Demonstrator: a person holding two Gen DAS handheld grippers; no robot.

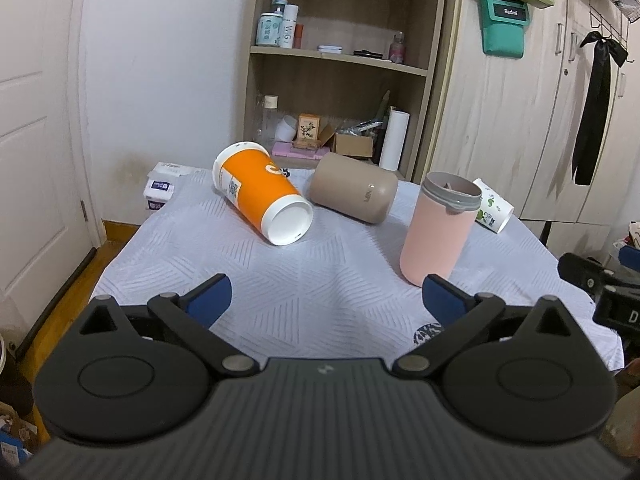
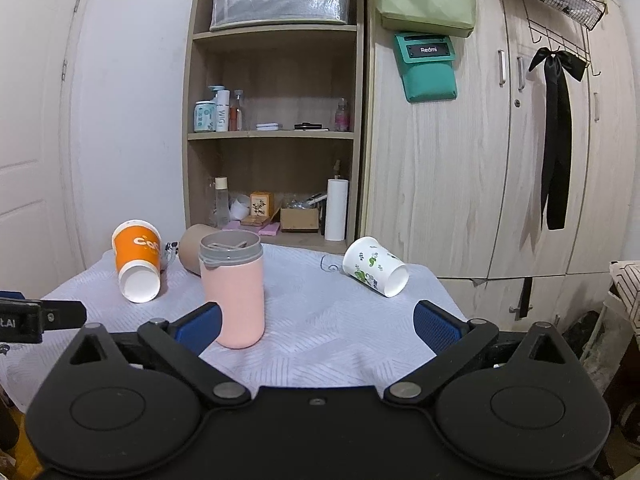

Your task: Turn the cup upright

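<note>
Table [image 1: 320,280] has a white textured cloth and four cups on it. Pink cup [image 1: 438,228] is upright, grey rim collar on top, mouth open upward; in the left wrist view it sits at about 2 o'clock from frame centre, just beyond the right blue finger pad [image 1: 442,298]. Orange paper cup [image 1: 260,196] lies on its side at roughly 11 o'clock, white base end facing the camera, the rim end pointing away toward the wall. Tan cup [image 1: 354,188] is also on its side at 12 o'clock, just right of the orange one, small gap between them, not clearly touching. White cup with green print [image 1: 494,210] is tipped over behind the pink cup at 2 o'clock, partly hidden by it. Left gripper [image 1: 326,296]: fingers spread wide, nothing between them, low over the near part of the cloth, clear of every cup. Right gripper [image 2: 318,320]: also spread wide, holding nothing. In the right wrist view the pink cup [image 2: 234,288] stands at 10 o'clock from centre, beside the left pad [image 2: 198,326]; can't tell whether they touch. White green-print cup [image 2: 376,266] is on its side at 1 o'clock, well apart from the pink one. Orange cup [image 2: 138,260] at 9 o'clock, tan cup [image 2: 192,250] mostly hidden behind the pink cup. Wooden shelf unit [image 2: 276,136] with bottles and boxes stands behind the table, at 12 o'clock.
</note>
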